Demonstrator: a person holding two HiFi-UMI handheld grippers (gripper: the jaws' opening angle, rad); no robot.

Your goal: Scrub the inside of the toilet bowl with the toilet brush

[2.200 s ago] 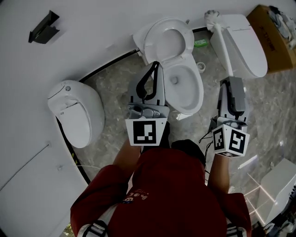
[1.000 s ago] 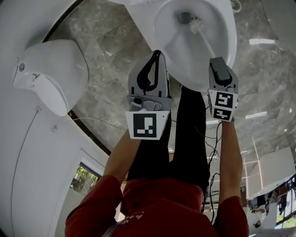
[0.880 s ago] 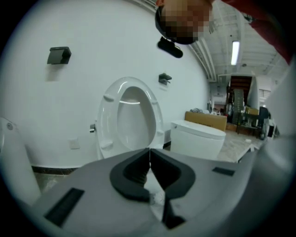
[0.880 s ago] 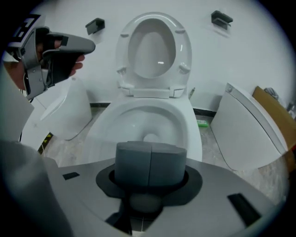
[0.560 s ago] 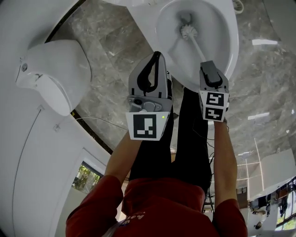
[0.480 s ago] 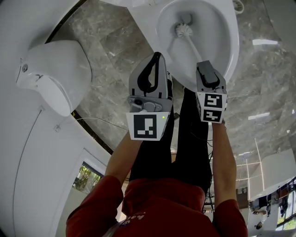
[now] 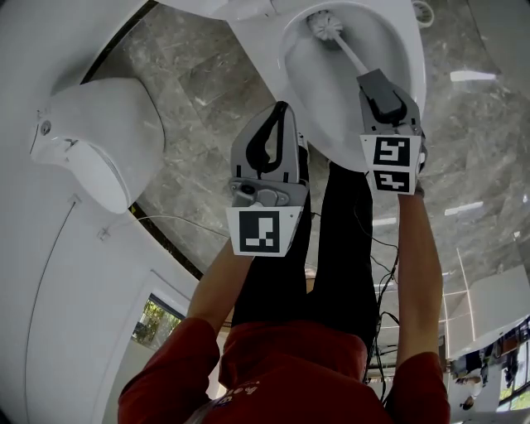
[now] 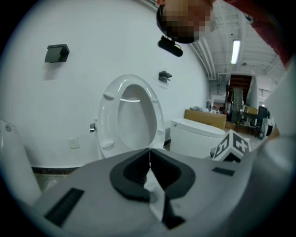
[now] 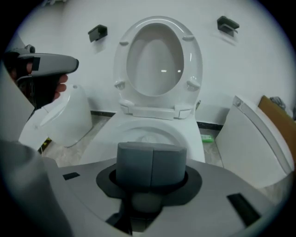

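The white toilet bowl [image 7: 389, 50] lies at the top of the head view with its seat and lid [image 9: 159, 60] raised. The toilet brush's white head [image 7: 325, 26] rests against the bowl's inner wall at the far side, and its thin handle [image 7: 352, 56] slants back into my right gripper [image 7: 377, 83], which is shut on it. In the right gripper view the jaws [image 9: 151, 163] press together over the bowl [image 9: 144, 134]; the brush head is hidden there. My left gripper [image 7: 280, 112] hovers left of the bowl's front, shut with nothing in it, its tips [image 8: 149, 157] touching.
A second white toilet [image 7: 99, 141] stands on the marble floor to the left, and a third [image 9: 252, 139] to the right with a cardboard box [image 9: 277, 111] behind it. A small green item [image 9: 206, 137] lies by the wall. The person's legs [image 7: 331, 240] stand just before the bowl.
The brush head has slid from the middle of the bowl up to its far wall, and my right gripper has moved forward with the handle. The left gripper has barely moved.
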